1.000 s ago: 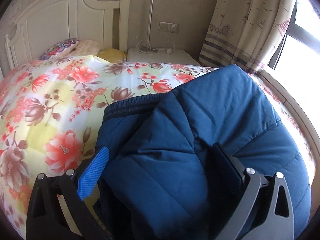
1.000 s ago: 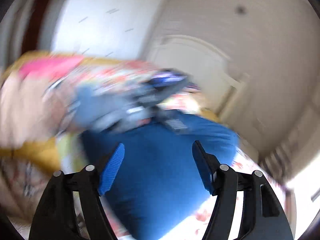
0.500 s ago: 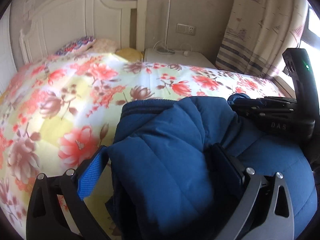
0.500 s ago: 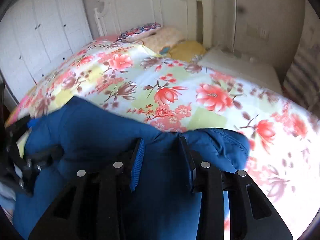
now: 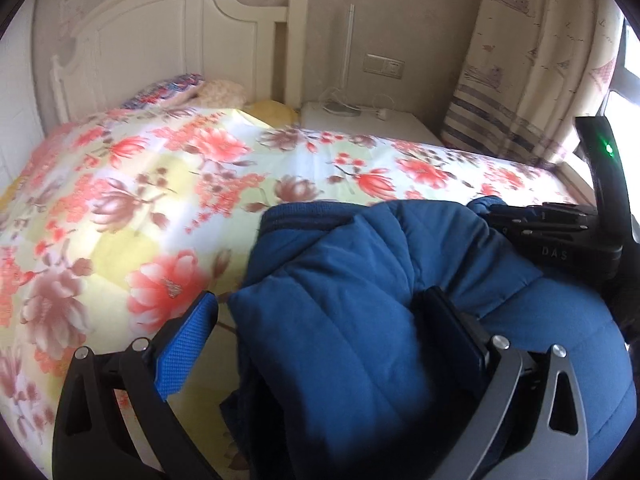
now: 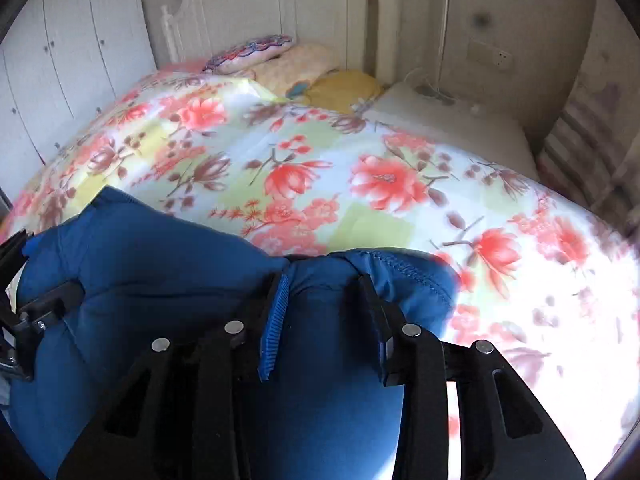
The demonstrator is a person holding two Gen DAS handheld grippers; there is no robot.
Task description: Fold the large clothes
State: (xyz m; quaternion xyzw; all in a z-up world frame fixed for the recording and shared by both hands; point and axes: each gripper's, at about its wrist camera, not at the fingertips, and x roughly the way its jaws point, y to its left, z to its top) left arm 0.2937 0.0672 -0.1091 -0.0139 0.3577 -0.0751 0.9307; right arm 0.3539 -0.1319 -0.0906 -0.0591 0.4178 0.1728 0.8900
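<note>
A padded blue jacket (image 5: pixel 360 320) lies bunched on the floral bedspread (image 5: pixel 160 184). It also shows in the right wrist view (image 6: pixel 152 264). My left gripper (image 5: pixel 320 320) is wide open, with a thick fold of the jacket lying between its fingers, loose. My right gripper (image 6: pixel 324 312) is shut on the jacket's stitched edge. The right gripper also shows in the left wrist view (image 5: pixel 560 236) at the jacket's far right side. The left gripper shows at the left edge of the right wrist view (image 6: pixel 24 320).
A white headboard (image 5: pixel 180 36) and pillows (image 6: pixel 280 60) stand at the bed's head. A white nightstand (image 5: pixel 360 120) with a thin lamp sits beside it. A striped curtain (image 5: pixel 532 60) hangs at the right, white wardrobe doors (image 6: pixel 60 60) at the left.
My right gripper swung in from the air and closed on the jacket's edge. The jacket has been pulled into a tighter, lower bundle. My left gripper stayed wide open.
</note>
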